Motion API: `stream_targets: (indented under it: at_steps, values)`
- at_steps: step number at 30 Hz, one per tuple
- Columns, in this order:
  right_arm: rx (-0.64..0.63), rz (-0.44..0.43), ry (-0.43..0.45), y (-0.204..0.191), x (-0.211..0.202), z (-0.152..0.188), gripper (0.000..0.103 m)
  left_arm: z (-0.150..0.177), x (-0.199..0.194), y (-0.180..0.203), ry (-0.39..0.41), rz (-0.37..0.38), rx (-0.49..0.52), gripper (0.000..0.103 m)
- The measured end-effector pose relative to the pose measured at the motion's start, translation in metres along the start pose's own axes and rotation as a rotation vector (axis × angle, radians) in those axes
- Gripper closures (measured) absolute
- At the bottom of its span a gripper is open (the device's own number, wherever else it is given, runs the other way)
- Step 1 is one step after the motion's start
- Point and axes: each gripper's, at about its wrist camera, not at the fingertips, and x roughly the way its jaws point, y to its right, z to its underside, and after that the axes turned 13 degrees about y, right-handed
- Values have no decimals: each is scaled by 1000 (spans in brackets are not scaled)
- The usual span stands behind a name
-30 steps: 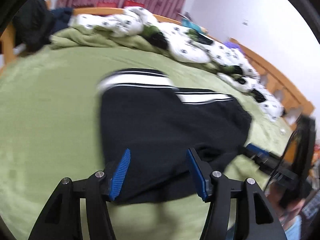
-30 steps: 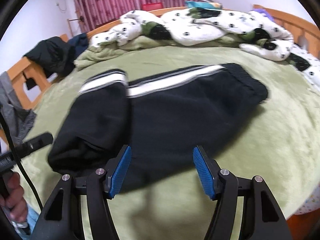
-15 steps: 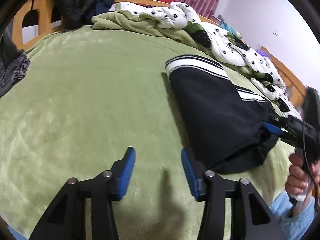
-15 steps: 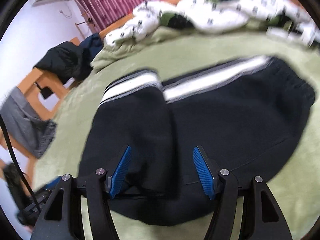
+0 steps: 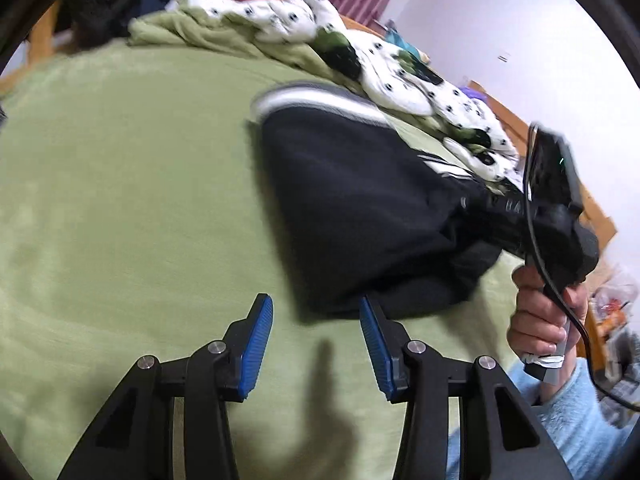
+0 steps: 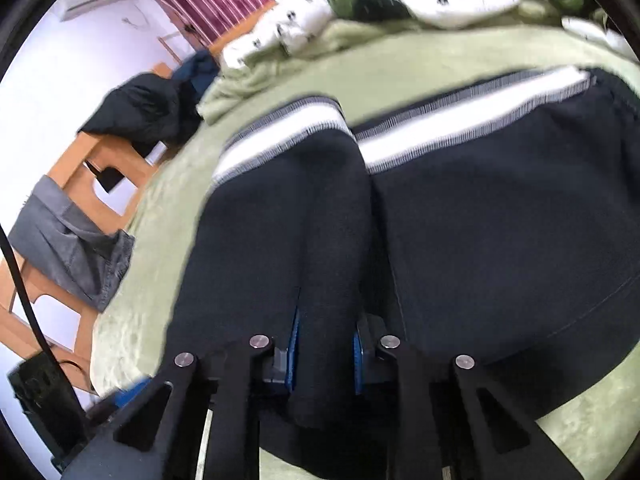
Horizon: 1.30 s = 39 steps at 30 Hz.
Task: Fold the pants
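Right wrist view: right gripper (image 6: 324, 356), jaws closing on a fold of black pants (image 6: 480, 208), cloth between the pads. Pants flat on green bed cover (image 6: 420, 56), white stripe toward twelve o'clock. Left wrist view: left gripper (image 5: 316, 340), jaws narrowly parted, empty, pants (image 5: 352, 200) at one o'clock.

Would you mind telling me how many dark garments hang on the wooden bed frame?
2 visible: a black jacket draped over the far corner, and grey trousers hanging nearer the camera. More may be hidden beyond the frame.
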Motion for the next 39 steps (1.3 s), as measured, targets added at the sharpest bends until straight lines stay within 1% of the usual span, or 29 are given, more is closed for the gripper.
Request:
stream_targets:
  at_steps: [1, 2, 3, 4, 6, 8, 10, 13, 15, 17, 19, 21, 22, 23, 24, 27, 29, 32, 34, 35, 36, 39]
  values:
    - [7, -25, 16, -1, -6, -5, 85, 2, 6, 5, -3, 10, -3, 60]
    - [14, -60, 31, -3, -12, -11, 85, 4, 12, 11, -8, 10, -2, 56]
    - [15, -89, 42, -4, -18, -19, 85, 6, 20, 17, -12, -10, 4, 54]
    - [6, -105, 55, -6, -24, -25, 86, 7, 25, 20, -22, -7, 4, 54]
    - [-38, -105, 95, -10, -36, -38, 86, 7, 33, 27, -28, 23, -33, 54]
    - [-81, -110, 128, -11, -46, -50, 86, 6, 36, 31, -3, 23, -54, 54]
    - [-94, -116, 140, -5, -53, -59, 86, 5, 44, 41, -7, 6, -40, 54]
    - [-98, -112, 162, 11, -64, -70, 86, 8, 59, 58, -36, -6, -16, 54]
    - [-101, -100, 186, 27, -72, -78, 86, 9, 68, 73, -40, -40, 15, 52]
    - [-98, -82, 211, 50, -82, -89, 86, 9, 74, 85, -36, -73, 47, 52]
    - [-90, -59, 223, 70, -88, -99, 86, 8, 76, 98, -19, -58, 75, 52]
    - [-86, -16, 227, 96, -92, -108, 86, 6, 72, 117, 13, -26, 144, 52]
    - [-90, 15, 230, 108, -93, -110, 86, 6, 71, 123, 15, -21, 174, 51]
    - [-95, 56, 236, 125, -93, -110, 86, 6, 72, 133, 7, -6, 208, 48]
    - [-92, 74, 239, 136, -93, -108, 86, 6, 74, 140, -8, 8, 221, 46]
    - [-37, 148, 254, 177, -96, -101, 86, 7, 78, 146, -55, 24, 229, 46]
    - [21, 181, 278, 200, -104, -98, 86, 8, 78, 139, -78, 41, 211, 46]
    - [42, 193, 292, 218, -111, -94, 86, 11, 82, 130, -120, 70, 164, 44]
    - [49, 218, 265, 225, -100, -89, 86, 16, 85, 128, -146, 89, 153, 44]
    - [36, 248, 245, 227, -94, -87, 86, 19, 87, 131, -167, 98, 172, 44]
    - [41, 258, 240, 230, -91, -85, 85, 19, 87, 134, -174, 100, 196, 44]
    - [46, 252, 240, 231, -94, -84, 85, 25, 91, 146, -163, 70, 260, 44]
